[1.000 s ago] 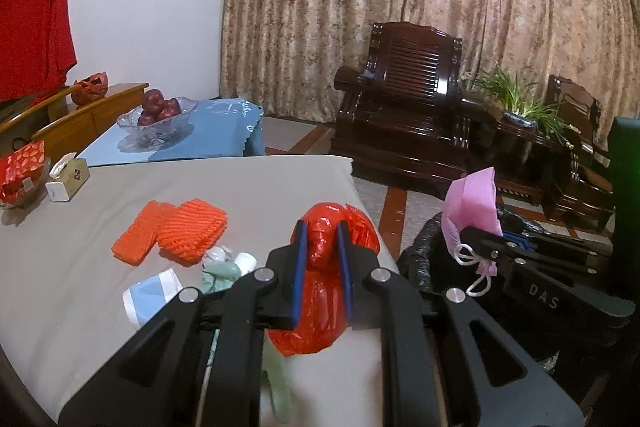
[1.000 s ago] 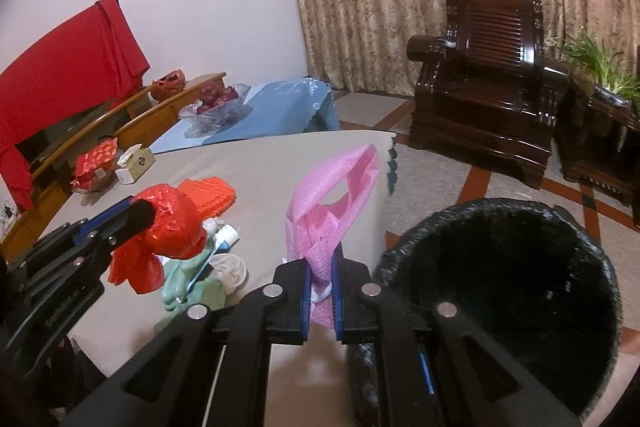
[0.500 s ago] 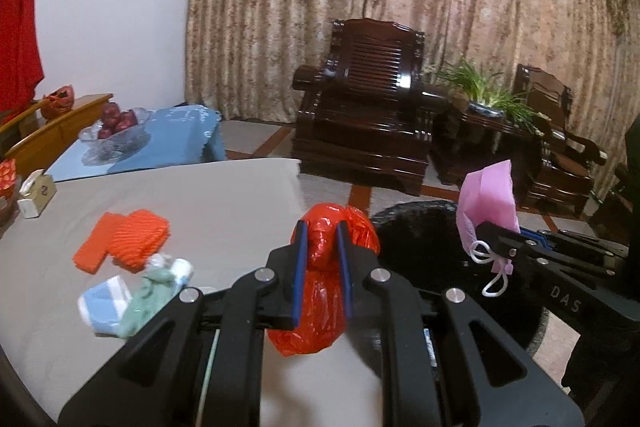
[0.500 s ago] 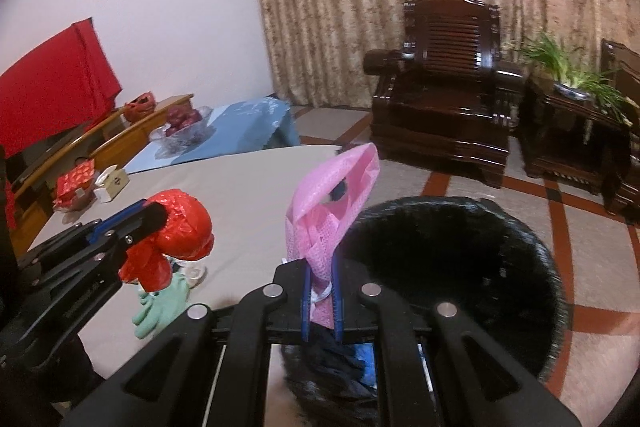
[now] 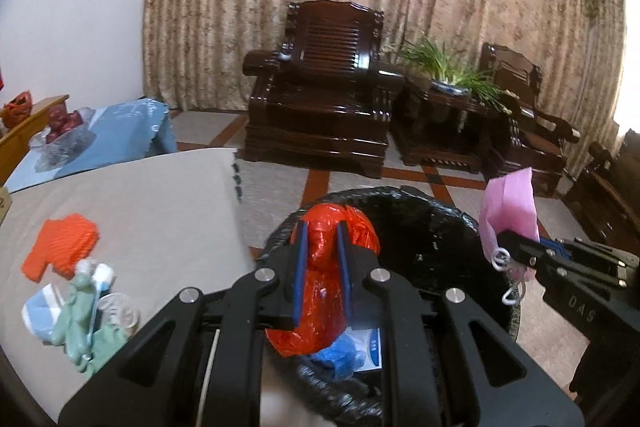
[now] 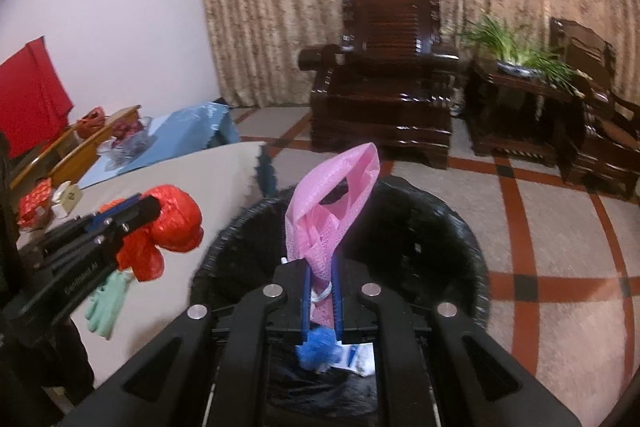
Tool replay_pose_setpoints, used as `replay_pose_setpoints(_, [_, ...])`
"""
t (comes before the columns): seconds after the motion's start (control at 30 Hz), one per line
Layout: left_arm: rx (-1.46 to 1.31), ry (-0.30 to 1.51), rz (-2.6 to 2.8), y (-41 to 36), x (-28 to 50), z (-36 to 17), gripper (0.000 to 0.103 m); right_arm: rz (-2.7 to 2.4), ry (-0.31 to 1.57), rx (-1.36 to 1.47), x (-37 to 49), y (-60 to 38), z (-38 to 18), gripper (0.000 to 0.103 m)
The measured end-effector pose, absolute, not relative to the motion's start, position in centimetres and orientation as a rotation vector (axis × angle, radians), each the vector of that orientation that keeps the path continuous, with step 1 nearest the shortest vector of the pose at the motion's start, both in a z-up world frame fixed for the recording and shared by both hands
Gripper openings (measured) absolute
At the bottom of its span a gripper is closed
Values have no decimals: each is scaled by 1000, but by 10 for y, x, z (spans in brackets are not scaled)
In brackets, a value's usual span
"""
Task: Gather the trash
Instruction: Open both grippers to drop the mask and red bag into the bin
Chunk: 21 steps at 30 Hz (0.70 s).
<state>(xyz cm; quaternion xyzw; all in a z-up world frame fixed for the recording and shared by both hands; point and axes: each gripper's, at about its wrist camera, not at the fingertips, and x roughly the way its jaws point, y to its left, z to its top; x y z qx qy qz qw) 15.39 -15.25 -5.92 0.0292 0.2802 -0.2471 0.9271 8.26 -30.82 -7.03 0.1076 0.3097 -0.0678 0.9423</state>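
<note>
The left gripper (image 5: 321, 233) is clamped on a crumpled red plastic bag (image 5: 320, 291), held over the near rim of the black-lined trash bin (image 5: 436, 227). The right gripper (image 6: 322, 269) pinches a pink mask (image 6: 332, 211) above the bin's opening. The bin stands on the floor just beside the table's corner (image 5: 228, 163). An orange foam net (image 5: 60, 247) and a green glove (image 6: 106, 307) lie near the table's edge.
</note>
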Motion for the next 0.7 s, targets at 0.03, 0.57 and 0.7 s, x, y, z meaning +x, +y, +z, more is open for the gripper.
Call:
replay_pose_setpoints(0.03, [67,581,-519,-161,156,-63,13,-147,639,222,83,-311,-73,9])
replay_pose_setpoints(0.57, [69,707,-640,-214,179,-110,32,-236,746,242,83,-355,-122,34])
replay_pose_setpoints(0.7, [41,704,-633,-204,182,-110,55,-261,746,239,80,-357,-125,79])
